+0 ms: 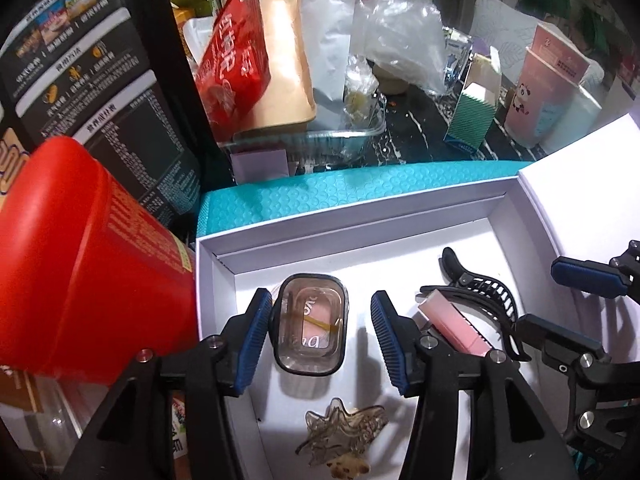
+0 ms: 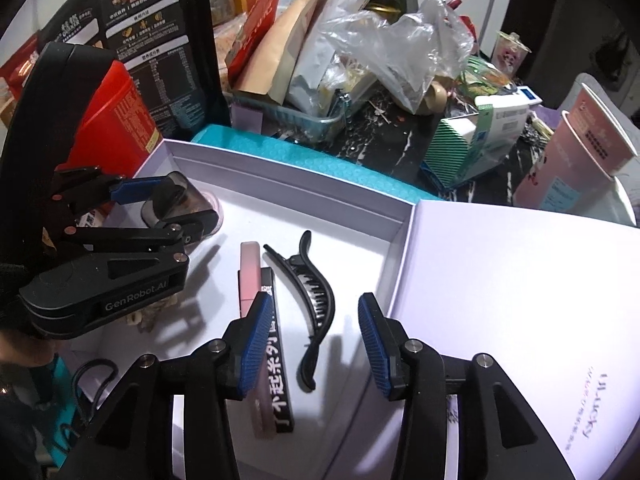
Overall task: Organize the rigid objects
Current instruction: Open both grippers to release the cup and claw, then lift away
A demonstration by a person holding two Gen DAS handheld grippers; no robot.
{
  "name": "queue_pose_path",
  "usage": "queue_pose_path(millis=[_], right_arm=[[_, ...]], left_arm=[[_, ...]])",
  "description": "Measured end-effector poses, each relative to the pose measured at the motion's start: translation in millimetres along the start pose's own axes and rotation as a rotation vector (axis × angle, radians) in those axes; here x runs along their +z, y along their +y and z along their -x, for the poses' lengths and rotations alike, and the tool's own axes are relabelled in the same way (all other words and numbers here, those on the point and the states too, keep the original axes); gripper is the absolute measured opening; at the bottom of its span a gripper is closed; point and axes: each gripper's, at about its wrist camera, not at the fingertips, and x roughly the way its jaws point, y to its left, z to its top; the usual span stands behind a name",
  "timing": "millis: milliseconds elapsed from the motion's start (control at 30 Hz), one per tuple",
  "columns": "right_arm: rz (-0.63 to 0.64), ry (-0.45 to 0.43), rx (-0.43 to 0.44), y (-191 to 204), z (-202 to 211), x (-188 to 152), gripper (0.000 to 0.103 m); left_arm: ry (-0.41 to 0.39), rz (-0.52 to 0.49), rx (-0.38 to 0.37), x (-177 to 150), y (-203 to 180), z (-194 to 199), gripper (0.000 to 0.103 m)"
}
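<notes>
Left gripper spread open around the clear case in the white box, placing seemingly done; right gripper gapes empty over the black hair clip, next lowering to pinch it

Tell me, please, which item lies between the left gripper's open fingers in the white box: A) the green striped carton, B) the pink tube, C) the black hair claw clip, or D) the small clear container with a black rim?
D: in the left wrist view, the left gripper is open around the small clear container, while the black hair claw clip lies off to the right.
</notes>
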Motion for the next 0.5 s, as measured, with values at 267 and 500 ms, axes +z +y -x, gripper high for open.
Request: queue_pose_path(millis=[267, 500], right_arm=[[-0.012, -0.054, -0.022, -3, 25, -1, 0.044], [-0.016, -0.125, -0.041, 0, 54, -6, 0.044]], left_arm=[[-0.042, -0.016, -0.002, 2, -6, 27, 0.052], [-0.095, -0.023, -0.001, 2, -12, 56, 0.052]])
